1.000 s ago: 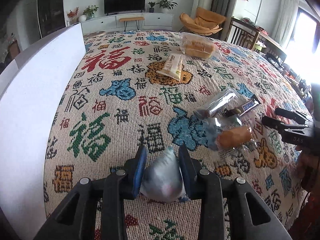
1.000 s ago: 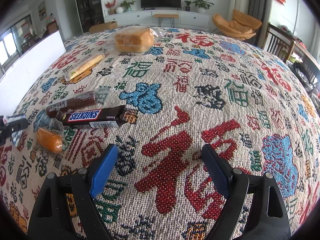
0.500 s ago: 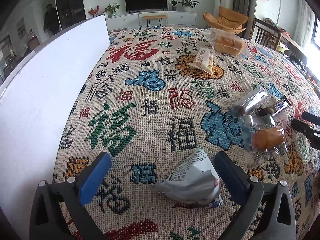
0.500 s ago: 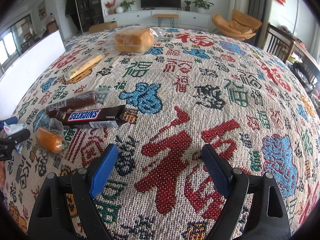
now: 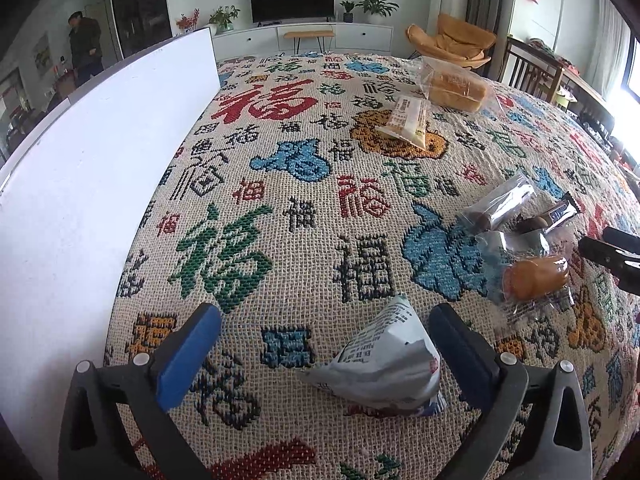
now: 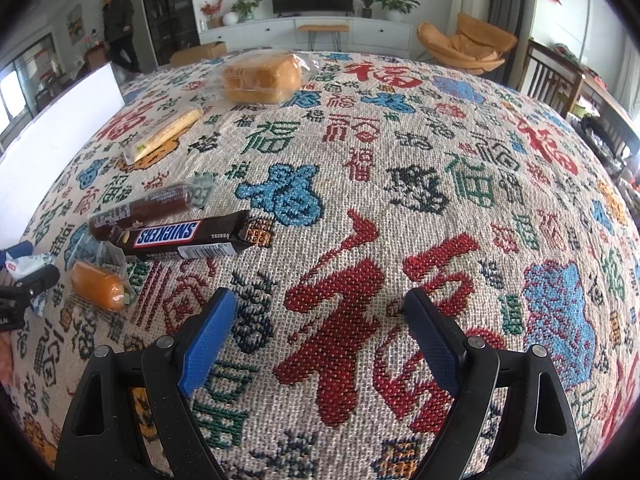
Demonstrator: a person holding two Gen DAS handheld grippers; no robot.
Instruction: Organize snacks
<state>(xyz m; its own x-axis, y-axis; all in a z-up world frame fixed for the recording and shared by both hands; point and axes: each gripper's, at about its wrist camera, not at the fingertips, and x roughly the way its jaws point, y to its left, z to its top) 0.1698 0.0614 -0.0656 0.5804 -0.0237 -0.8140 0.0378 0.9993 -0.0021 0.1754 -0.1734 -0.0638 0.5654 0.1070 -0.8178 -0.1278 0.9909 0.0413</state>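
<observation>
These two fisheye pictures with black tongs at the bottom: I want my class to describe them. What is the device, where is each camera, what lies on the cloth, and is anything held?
A person holds a hand gripper in each hand; a camera on each looks along its two fingers. In the left view, the left gripper stands open around a grey snack packet lying free on the patterned cloth. In the right view, the right gripper is open and empty. Nearby lie a Snickers bar, a wrapped orange bun and bagged bread. Nothing is held.

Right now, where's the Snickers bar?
Right wrist view, left side: Snickers bar lies on the tablecloth, between the brown sausage pack and the orange bun.
</observation>
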